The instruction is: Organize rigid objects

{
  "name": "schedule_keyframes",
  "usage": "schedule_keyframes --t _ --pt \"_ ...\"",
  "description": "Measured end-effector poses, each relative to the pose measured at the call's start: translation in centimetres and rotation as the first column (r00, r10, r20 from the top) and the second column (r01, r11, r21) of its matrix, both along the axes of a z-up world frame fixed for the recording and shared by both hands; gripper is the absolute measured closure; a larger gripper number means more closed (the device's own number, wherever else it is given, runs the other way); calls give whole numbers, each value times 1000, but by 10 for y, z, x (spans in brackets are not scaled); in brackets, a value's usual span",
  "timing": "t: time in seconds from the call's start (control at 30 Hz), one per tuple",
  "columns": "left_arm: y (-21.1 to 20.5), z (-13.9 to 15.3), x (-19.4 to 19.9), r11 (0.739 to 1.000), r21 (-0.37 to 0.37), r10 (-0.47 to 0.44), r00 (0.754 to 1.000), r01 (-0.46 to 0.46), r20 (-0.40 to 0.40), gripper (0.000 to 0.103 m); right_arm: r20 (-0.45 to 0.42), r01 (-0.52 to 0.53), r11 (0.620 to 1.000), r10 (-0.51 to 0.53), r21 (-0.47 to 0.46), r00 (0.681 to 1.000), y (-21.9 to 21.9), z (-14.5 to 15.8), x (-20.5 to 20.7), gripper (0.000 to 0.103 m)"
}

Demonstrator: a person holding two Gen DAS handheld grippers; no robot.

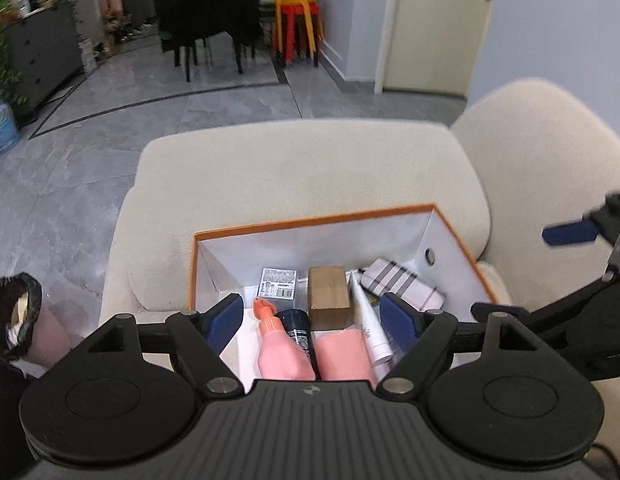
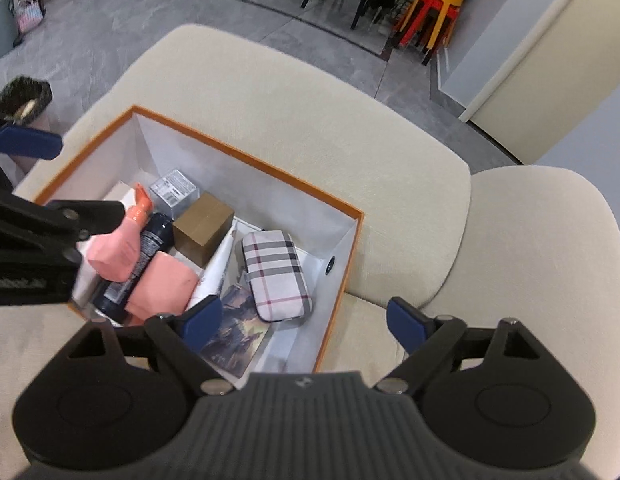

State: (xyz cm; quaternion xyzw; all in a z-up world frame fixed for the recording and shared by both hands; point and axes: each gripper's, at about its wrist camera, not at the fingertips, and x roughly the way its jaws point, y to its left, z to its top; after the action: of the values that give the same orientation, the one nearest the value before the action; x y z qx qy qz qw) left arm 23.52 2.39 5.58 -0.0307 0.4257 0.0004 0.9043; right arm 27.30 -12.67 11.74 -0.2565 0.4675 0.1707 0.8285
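An orange-rimmed white box (image 1: 310, 222) (image 2: 246, 152) sits on a cream sofa. Inside lie a pink bottle (image 1: 276, 344) (image 2: 118, 248), a dark tube (image 1: 298, 330) (image 2: 140, 258), a brown cardboard box (image 1: 328, 296) (image 2: 204, 228), a small labelled box (image 1: 278, 282) (image 2: 173, 190), a white tube (image 1: 370, 320) (image 2: 216, 268), a plaid case (image 1: 402, 286) (image 2: 276, 272) and a picture card (image 2: 236, 332). My left gripper (image 1: 316, 318) is open and empty above the box. My right gripper (image 2: 306, 324) is open and empty over the box's near right corner.
The cream sofa cushion (image 1: 310, 168) (image 2: 310, 120) surrounds the box, with a second cushion (image 1: 550, 168) (image 2: 550, 248) on the right. A bin with a black bag (image 1: 14, 312) (image 2: 22, 100) stands on the grey floor at the left. Chairs and stacked stools (image 1: 298, 24) stand far back.
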Motion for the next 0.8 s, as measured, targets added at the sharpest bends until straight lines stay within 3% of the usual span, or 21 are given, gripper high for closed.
schedule_keyframes --t 0.27,0.33,0.47,0.8 --pt "0 17 -30 997 -22 81 995 -79 54 8 43 69 985 -77 159 996 -24 17 -40 10" --pt "-4 17 -33 996 2 90 994 -90 65 8 45 84 978 -94 190 995 -28 17 -48 9" --pt "-10 12 -43 992 64 107 991 -112 77 7 61 122 959 -142 257 988 -35 20 -60 6" --pt "-11 -14 -54 986 21 163 984 -165 76 7 125 212 898 -278 385 952 -49 8 -84 3"
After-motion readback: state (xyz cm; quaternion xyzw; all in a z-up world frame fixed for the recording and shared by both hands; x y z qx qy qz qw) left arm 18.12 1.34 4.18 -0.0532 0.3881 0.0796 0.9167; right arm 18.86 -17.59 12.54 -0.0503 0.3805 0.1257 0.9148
